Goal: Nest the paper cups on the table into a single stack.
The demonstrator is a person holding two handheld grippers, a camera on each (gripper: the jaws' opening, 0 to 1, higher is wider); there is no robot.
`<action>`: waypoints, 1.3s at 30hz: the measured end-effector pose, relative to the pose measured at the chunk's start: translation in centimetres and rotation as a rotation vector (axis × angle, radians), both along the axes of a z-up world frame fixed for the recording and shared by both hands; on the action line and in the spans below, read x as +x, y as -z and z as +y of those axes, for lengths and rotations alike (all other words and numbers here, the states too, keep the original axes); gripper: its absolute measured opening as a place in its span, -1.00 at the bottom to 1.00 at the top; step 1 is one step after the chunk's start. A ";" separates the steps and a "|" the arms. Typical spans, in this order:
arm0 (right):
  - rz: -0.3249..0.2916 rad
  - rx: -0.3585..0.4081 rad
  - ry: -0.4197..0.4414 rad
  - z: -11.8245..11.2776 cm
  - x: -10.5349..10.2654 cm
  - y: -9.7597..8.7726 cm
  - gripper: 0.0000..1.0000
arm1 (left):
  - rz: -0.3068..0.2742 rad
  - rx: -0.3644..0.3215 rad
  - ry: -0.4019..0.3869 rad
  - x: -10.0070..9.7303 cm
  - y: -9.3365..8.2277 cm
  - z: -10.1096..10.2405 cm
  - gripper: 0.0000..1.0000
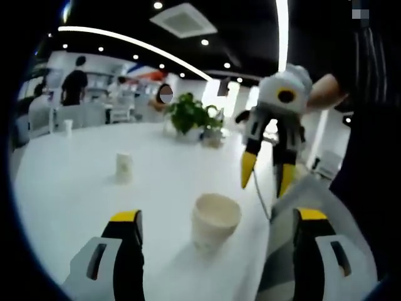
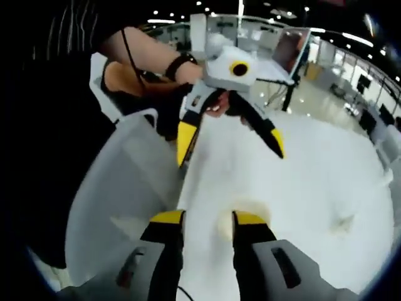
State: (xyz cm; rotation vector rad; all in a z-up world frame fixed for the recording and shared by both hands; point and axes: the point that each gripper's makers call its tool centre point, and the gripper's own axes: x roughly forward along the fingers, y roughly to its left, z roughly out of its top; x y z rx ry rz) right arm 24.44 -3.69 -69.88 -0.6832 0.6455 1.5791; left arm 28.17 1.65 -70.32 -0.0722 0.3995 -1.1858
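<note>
Paper cup (image 1: 215, 221) is standing upright on the white surface (image 1: 75, 182), between and just ahead of the left claw (image 1: 216, 227), whose jaws are gaping wide. The right claw (image 2: 208, 221) is hanging narrower above it. A second cup (image 1: 124, 167) is waiting farther off. Closing off-centre could crush or tip the thin rim. In the right gripper view the cup (image 2: 241, 216) is sitting partly hidden behind a jaw.

White table (image 1: 75, 188) with open surface between its few objects. A paper cup (image 1: 215, 221) stands upright ahead of the left gripper (image 1: 219, 216), bare table on every side of it. The right gripper (image 1: 268, 174), jaws apart, hangs just beyond and to the right of this cup, barring approach from there. A second cup (image 1: 124, 167) stands well apart; a potted plant (image 1: 191, 116) occupies the far edge, apparently clear of both
</note>
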 end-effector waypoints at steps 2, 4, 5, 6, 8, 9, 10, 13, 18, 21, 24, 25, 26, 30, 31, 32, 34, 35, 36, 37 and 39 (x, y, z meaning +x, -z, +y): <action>-0.013 0.042 0.030 -0.1 0.6 -0.6 -0.34 | -0.006 0.003 0.001 0.0 -0.1 -0.1 0.96; -0.031 0.078 0.082 -0.3 1.7 -1.3 -0.26 | -0.005 0.009 0.004 0.0 -0.1 -0.2 0.96; -0.042 0.099 0.091 -0.3 2.1 -1.6 -0.21 | -0.004 0.013 0.007 -0.1 -0.1 -0.3 0.95; -0.050 0.113 0.106 -0.4 2.5 -1.8 -0.14 | -0.004 0.017 0.008 -0.1 -0.1 -0.3 0.95; -0.091 0.165 0.184 -0.6 4.3 -2.4 0.11 | -0.001 0.018 0.008 -0.1 -0.1 -0.3 0.95; -0.094 0.185 0.205 -0.6 4.7 -2.6 0.21 | 0.000 0.018 0.006 -0.1 -0.2 -0.4 0.94; -0.102 0.222 0.238 -0.7 5.2 -2.9 0.33 | 0.001 0.019 0.006 -0.1 -0.3 -0.5 0.94; -0.174 0.312 0.303 -0.7 6.9 -3.8 0.81 | 0.005 0.016 -0.001 -0.1 -0.4 -0.6 0.94; -0.218 0.341 0.359 -1.3 8.0 -3.8 1.00 | 0.008 0.008 -0.019 -0.1 -0.6 -0.6 0.94; -0.215 0.352 0.389 -1.5 8.6 -3.8 1.00 | 0.011 0.001 -0.031 0.0 -0.7 -0.5 0.94; -0.215 0.361 0.418 -1.8 9.2 -3.6 1.00 | 0.016 -0.004 -0.046 0.2 -0.7 -0.3 0.94; -0.215 0.362 0.424 -1.9 9.3 -3.5 1.00 | 0.018 -0.007 -0.051 0.3 -0.7 -0.3 0.94; -0.216 0.367 0.431 -2.0 9.4 -3.3 1.00 | 0.020 -0.008 -0.056 0.3 -0.6 -0.2 0.95; -0.202 0.373 0.466 -2.5 9.8 -2.7 1.00 | 0.028 -0.020 -0.074 0.4 -0.5 -0.3 0.95; -0.202 0.372 0.470 -2.5 9.8 -2.7 1.00 | 0.030 -0.024 -0.076 0.3 -0.5 -0.3 0.95; -0.204 0.383 0.479 -2.6 9.9 -2.7 1.00 | 0.029 -0.026 -0.080 0.3 -0.5 -0.3 0.95; -0.202 0.400 0.493 -2.7 10.2 -2.8 1.00 | 0.029 -0.026 -0.092 0.4 -0.5 -0.2 0.96; -0.201 0.400 0.501 -2.7 10.4 -2.7 1.00 | 0.032 -0.033 -0.098 0.4 -0.5 -0.2 0.96; -0.202 0.401 0.510 -2.8 10.6 -2.6 1.00 | 0.030 -0.034 -0.104 0.5 -0.5 -0.2 0.96; -0.204 0.409 0.521 -2.9 10.7 -2.5 1.00 | 0.023 -0.034 -0.110 0.6 -0.5 -0.1 0.96; -0.194 0.426 0.541 -2.9 11.0 -2.5 1.00 | 0.030 -0.040 -0.119 0.5 -0.4 -0.1 0.96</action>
